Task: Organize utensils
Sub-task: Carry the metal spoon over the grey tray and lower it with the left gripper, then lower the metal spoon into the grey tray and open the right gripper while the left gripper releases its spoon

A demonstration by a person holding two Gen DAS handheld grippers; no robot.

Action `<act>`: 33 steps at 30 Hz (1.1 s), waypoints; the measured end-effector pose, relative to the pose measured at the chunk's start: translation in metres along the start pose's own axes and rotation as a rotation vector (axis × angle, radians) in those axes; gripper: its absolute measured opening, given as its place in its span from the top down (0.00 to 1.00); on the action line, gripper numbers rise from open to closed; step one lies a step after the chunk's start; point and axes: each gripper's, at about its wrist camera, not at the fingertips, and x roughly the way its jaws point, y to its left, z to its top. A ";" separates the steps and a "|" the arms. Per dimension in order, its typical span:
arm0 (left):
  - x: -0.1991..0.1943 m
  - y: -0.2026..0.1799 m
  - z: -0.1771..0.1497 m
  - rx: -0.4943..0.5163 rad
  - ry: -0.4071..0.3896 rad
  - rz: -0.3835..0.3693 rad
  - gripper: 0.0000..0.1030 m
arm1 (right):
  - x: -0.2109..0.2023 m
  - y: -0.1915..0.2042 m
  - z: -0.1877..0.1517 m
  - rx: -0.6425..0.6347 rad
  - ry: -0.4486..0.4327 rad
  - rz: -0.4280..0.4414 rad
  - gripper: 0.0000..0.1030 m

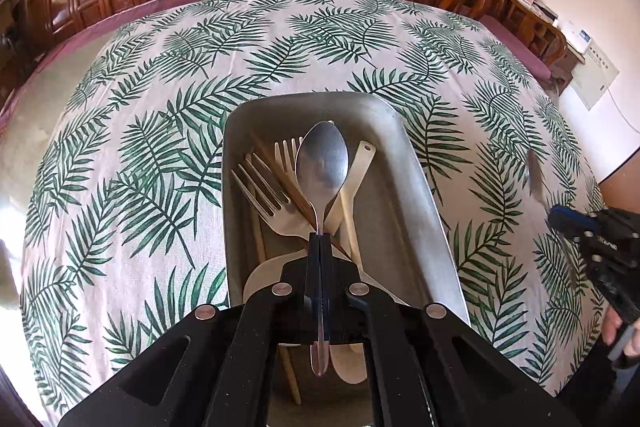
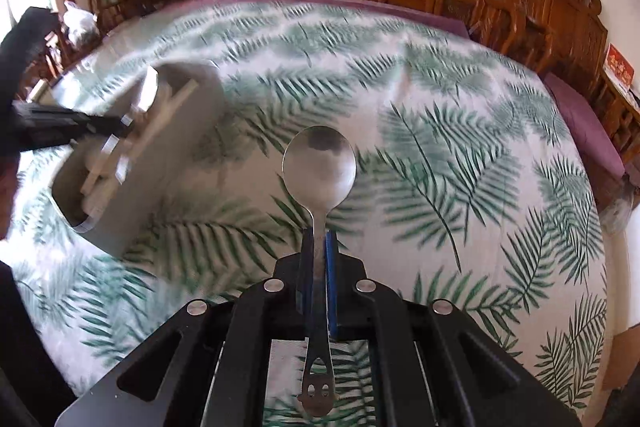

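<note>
My left claw (image 1: pixel 320 235) is clamped on a steel spoon (image 1: pixel 322 163) by the neck, bowl pointing to 12 o'clock, handle running back to 6 through the claw. It hangs right over the metal tray (image 1: pixel 416 195), whose long axis also runs 12 to 6 in the left wrist view, so spoon and tray are already lined up. Inside the tray I see two forks (image 1: pixel 260 187), brown chopsticks (image 1: pixel 280 171) and some pale utensils (image 1: pixel 354 187) crossing under the spoon; can't tell if the spoon touches them.

My right claw (image 2: pixel 318 233) is pinched on a second spoon (image 2: pixel 319 163), rounder bowl, also neck-held, bowl at 12, cut-out handle end at 6. It sits over bare leaf-print cloth (image 2: pixel 460 167) on the bench. From the right wrist view the tray (image 2: pixel 132 179) lies off at approx 10 o'clock, well apart, and its long axis looks skewed vs. this spoon, though that cam is blurred.

My read: left hand is the nearer one and prob. only needs to lower and let go. Right spoon would need to swing toward 10 and likely rotate to match the tray's length before drop. Risk: both claws crowd the same tray.
</note>
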 end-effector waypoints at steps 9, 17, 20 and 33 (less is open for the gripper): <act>-0.013 0.010 -0.001 -0.037 -0.055 -0.002 0.92 | -0.016 0.049 0.037 -0.055 -0.066 0.074 0.93; -0.036 0.025 0.001 -0.068 -0.122 0.000 0.79 | -0.010 0.077 0.064 -0.066 -0.087 0.124 0.93; -0.043 0.032 0.001 -0.078 -0.145 0.018 0.68 | -0.005 0.090 0.072 -0.063 -0.091 0.158 0.93; -0.065 0.065 -0.003 -0.140 -0.212 0.108 0.36 | 0.049 0.140 0.091 0.002 -0.035 0.278 0.93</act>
